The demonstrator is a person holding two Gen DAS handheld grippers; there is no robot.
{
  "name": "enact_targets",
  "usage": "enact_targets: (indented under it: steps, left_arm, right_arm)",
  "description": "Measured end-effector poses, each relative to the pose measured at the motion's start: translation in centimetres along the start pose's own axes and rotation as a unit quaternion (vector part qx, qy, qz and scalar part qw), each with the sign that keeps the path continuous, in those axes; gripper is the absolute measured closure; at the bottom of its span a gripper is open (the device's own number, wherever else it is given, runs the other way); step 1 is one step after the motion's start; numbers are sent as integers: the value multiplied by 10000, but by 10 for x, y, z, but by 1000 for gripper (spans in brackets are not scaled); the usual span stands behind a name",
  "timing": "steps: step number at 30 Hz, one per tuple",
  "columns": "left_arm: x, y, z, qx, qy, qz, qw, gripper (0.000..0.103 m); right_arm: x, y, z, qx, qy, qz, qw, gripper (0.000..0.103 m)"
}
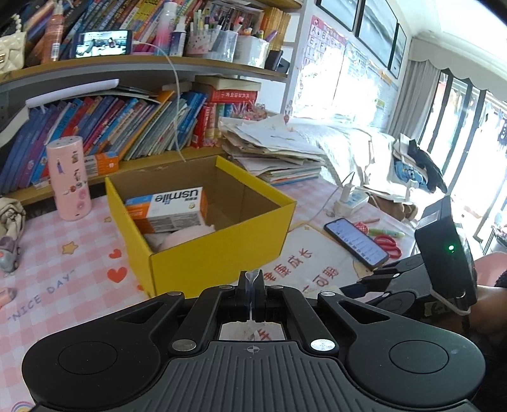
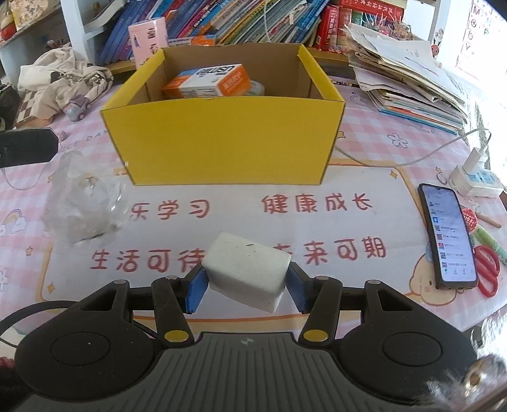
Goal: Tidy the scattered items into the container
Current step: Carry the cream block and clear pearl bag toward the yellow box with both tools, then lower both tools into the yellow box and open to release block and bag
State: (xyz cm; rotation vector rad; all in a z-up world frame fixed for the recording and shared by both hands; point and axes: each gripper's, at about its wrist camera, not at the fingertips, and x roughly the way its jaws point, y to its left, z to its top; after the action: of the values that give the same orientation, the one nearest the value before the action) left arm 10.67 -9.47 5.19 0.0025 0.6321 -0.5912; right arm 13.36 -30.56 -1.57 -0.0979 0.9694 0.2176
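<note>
box (image 2: 221, 139) mid-table | carton (image 2: 209, 80) inside | phone (image 2: 450, 234) right | papers (image 2: 408, 76) behind-right

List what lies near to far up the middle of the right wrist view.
White block held in the right gripper → red-lettered mat → yellow box → usmile carton inside → books.

Both wrist views look forward over the table (image 2: 364, 152), sharing the yellow box (image 1: 218, 253), nearer on the left.
</note>
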Motion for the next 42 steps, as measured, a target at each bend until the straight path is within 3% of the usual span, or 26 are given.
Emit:
enact_targets:
  steps: [5, 15, 20, 24, 27, 32, 37, 42]
  left_arm:
    - [8, -15, 17, 102, -184, -110, 9997, 103]
    - [9, -36, 72, 430, -976, 71, 9943, 103]
    - [3, -37, 104, 607, -1475, 473, 9861, 103]
    - [7, -28, 122, 594, -1644, 809, 9813, 103]
    - [24, -15, 126, 411, -1488, 977, 9832, 103]
    - [69, 14, 112, -36, -808, 1287, 9884, 103]
    - [102, 34, 93, -217, -169, 1525, 9879, 103]
    - [119, 44, 84, -258, 116, 1632, 9862, 103]
  right_arm:
    - [0, -16, 10, -87, -118, 52, 9999, 52]
    - [-19, -48, 55, -306, -805, 437, 9953, 52]
    - [-31, -57, 86, -511, -1302, 685, 9878, 52]
    - [-33, -63, 111, -687, -1638, 869, 9803, 52]
    - [-23, -67, 131, -766, -1710, 958, 9776, 52]
    - [12, -68, 160, -1048, -1573, 999, 9769, 52]
    - [49, -55, 180, -1689, -1296, 919, 9727, 52]
    - [83, -41, 188, -2462, -984, 715, 9616, 52]
